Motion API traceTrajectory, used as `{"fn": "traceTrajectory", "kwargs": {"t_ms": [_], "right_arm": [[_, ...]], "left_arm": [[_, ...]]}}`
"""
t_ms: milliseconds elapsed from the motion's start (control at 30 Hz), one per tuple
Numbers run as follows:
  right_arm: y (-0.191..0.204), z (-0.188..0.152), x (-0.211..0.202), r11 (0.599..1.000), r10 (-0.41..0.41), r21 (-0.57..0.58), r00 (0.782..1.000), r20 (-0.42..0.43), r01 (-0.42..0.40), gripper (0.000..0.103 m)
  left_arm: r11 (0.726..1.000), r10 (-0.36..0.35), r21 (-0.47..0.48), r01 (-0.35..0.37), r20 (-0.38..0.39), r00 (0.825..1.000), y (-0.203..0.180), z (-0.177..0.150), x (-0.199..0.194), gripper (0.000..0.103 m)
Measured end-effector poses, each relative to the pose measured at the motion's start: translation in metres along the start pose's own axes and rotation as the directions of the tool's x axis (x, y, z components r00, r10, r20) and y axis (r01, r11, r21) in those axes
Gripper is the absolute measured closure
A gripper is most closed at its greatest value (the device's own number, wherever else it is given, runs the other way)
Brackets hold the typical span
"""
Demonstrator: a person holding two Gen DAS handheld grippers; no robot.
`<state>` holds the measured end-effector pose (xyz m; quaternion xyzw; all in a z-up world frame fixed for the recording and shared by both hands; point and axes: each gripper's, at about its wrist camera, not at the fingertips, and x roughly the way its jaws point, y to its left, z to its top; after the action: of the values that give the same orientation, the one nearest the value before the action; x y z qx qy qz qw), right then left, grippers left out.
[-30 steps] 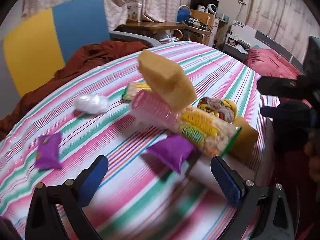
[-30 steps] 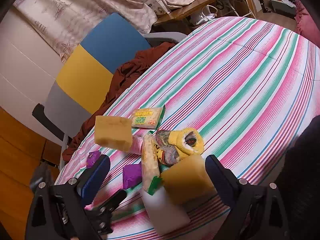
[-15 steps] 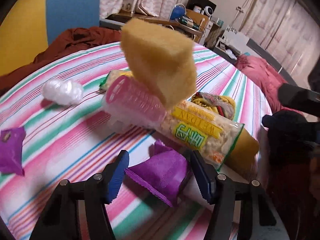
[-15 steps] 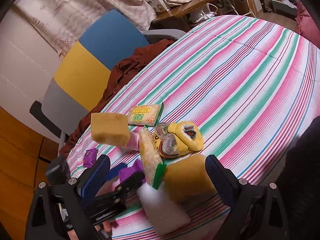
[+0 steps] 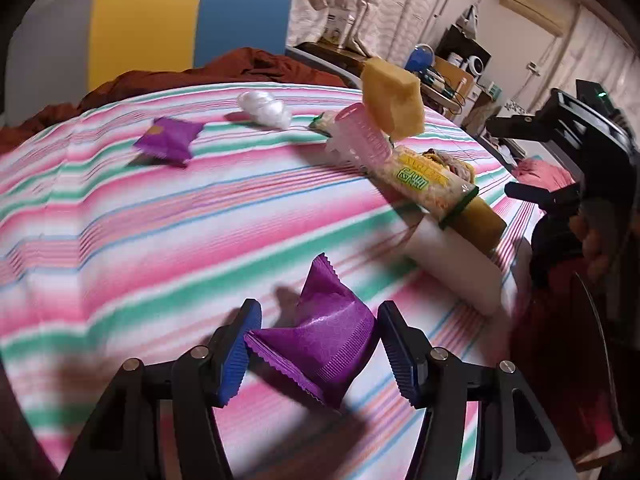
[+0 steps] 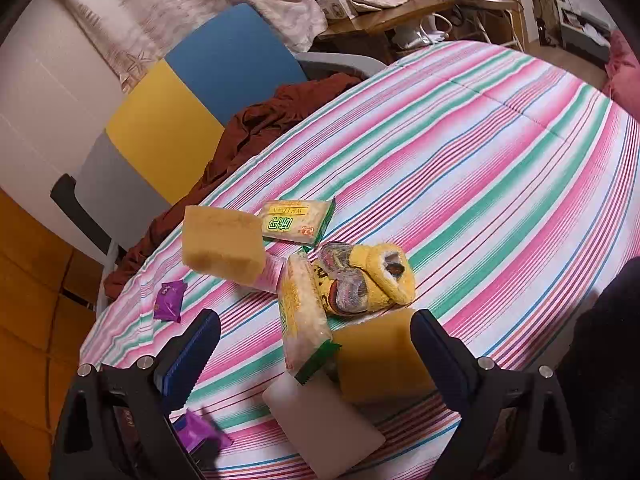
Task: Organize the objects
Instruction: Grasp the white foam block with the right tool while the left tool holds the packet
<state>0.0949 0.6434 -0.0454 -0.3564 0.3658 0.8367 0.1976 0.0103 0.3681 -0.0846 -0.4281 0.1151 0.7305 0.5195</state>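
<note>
Purple packet [image 5: 320, 336] now between closing pads [image 5: 236, 356]

Glossy crinkled purple foil packet [image 5: 320, 336], porous yellow sponge [image 5: 394, 100], matt striped cloth cover [image 5: 160, 220].

Flat snack packet [image 6: 298, 222], centre of the right wrist view: "WEIPAN" in yellow capitals, seen upside down, above large green characters too distorted to read; a small round red mark sits beside them.
Long snack packet [image 5: 424, 182], right of centre in the left wrist view: a yellow band of capitals, blurred, over a green label with characters that cannot be read.
Purple packets [image 5: 320, 336], both views: no print that can be read.
</note>
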Motion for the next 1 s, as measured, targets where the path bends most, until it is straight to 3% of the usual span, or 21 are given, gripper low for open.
{"fn": "traceTrajectory", "kwargs": {"t_ms": [133, 167, 333, 533, 633, 733, 833, 900, 1000], "right_arm": [[0.0, 0.001, -0.003, 1.0, 0.009, 0.002, 1.0, 0.015, -0.009, 0.005], [-0.004, 0.001, -0.005, 1.0, 0.008, 0.02, 1.0, 0.029, -0.008, 0.005], [-0.012, 0.004, 0.002, 0.997, -0.052, 0.064, 0.999, 0.01, 0.051, 0.005], [0.0, 0.003, 0.001, 0.993, -0.118, -0.012, 0.993, 0.029, 0.118, 0.008], [0.014, -0.001, 0.006, 0.985, -0.143, -0.097, 0.99, 0.017, 0.144, 0.014], [0.013, 0.001, 0.008, 0.982, -0.157, -0.108, 0.988, 0.0, 0.156, 0.018], [0.009, 0.009, 0.016, 0.979, -0.178, -0.108, 0.982, -0.063, 0.171, 0.031], [0.011, 0.017, 0.016, 0.975, -0.193, -0.118, 0.98, -0.054, 0.186, 0.037], [0.024, 0.025, 0.018, 0.976, -0.158, -0.159, 0.986, -0.056, 0.148, 0.04]], "left_arm": [[1.0, 0.012, 0.008, -0.012, 0.002, 1.0, -0.006, -0.008, -0.007, 0.042], [1.0, 0.021, 0.007, -0.021, -0.001, 1.0, -0.006, -0.008, -0.005, 0.047], [0.999, 0.034, 0.012, -0.034, 0.001, 0.999, -0.002, -0.011, -0.008, 0.051], [0.999, 0.04, 0.028, -0.039, -0.002, 0.999, -0.003, -0.009, -0.003, 0.048], [0.999, 0.043, 0.032, -0.042, -0.003, 0.999, -0.003, -0.008, -0.001, 0.049], [0.999, 0.033, 0.018, -0.033, 0.001, 0.999, -0.002, -0.008, -0.001, 0.049], [0.999, 0.033, 0.033, -0.033, 0.009, 0.999, -0.002, -0.01, -0.001, 0.049], [0.999, 0.033, 0.036, -0.034, 0.017, 0.999, -0.003, -0.012, -0.001, 0.049], [1.0, 0.02, 0.01, -0.02, 0.024, 1.0, 0.001, -0.012, -0.002, 0.049]]}}
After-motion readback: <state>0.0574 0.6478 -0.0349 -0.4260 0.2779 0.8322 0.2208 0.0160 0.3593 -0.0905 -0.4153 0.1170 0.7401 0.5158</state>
